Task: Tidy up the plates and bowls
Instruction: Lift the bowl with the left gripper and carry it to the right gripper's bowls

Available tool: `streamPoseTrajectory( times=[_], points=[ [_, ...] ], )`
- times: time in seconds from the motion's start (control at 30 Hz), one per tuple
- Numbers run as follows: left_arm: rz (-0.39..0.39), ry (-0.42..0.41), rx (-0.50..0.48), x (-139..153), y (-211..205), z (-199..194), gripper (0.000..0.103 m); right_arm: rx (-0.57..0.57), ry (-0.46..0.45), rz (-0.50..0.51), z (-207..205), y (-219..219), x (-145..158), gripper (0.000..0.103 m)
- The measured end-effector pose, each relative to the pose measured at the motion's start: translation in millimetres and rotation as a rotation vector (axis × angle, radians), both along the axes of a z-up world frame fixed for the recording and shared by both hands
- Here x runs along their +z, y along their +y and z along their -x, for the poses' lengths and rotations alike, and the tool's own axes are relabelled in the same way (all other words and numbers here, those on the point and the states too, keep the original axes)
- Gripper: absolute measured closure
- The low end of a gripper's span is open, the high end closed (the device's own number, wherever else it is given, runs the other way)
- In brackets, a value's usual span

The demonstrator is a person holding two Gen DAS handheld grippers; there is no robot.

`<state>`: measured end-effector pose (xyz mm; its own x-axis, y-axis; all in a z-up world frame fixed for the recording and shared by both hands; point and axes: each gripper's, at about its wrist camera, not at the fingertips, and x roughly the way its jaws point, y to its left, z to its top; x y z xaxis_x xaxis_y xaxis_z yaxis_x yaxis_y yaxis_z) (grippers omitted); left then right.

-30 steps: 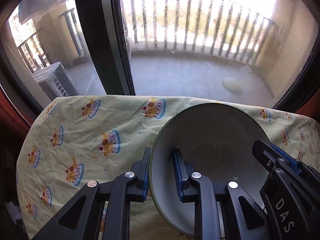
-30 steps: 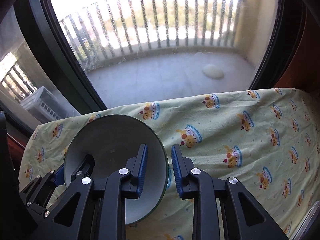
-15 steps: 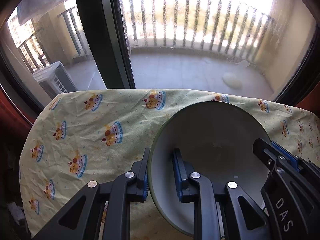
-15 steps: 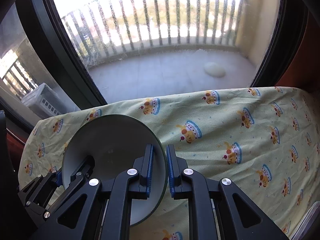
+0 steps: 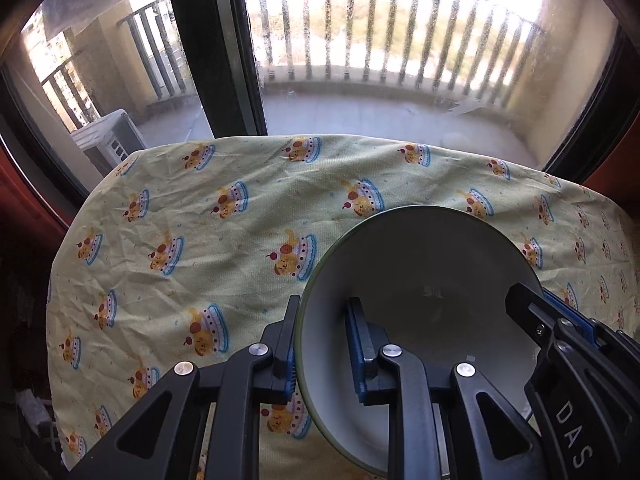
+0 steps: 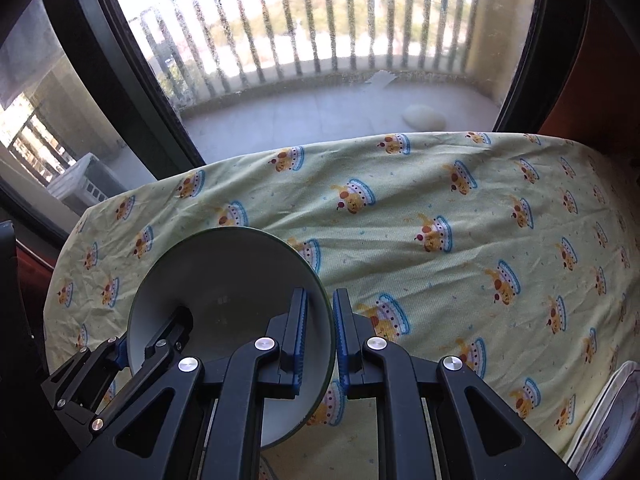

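**Bowl pinched at both rims, carried over the tabletop**

Left gripper (image 5: pixel 322 344) clamped on the bowl's left rim, one pad outside, one inside the wall. Grey bowl (image 5: pixel 420 280) tilted up on edge, seemingly lifted clear of the tabletop's patterned cloth (image 5: pixel 200 208), though contact beneath is hidden. Right gripper (image 6: pixel 320 332) closed on the opposite rim, jaws pinching the thin wall. Near the right edge, a white plate (image 6: pixel 612 420) lying on the cloth.

Likely trouble: thin, smooth rim sliding out of either pinch if the two hands drift apart or twist unevenly. Bowl then dropping onto the cloth, or rolling toward the near edge. Possible knock against the plate if swung rightward too low.
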<state>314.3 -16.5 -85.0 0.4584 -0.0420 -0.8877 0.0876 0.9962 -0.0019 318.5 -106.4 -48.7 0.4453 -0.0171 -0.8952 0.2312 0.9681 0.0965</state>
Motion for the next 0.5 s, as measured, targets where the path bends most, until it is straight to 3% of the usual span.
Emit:
streamPoseTrajectory(
  times=[0.5],
  points=[
    [0.025,-0.073,0.031,54,-23,61,0.084,0.026,-0.074,-0.009,59,-27,56,0.087]
  ],
)
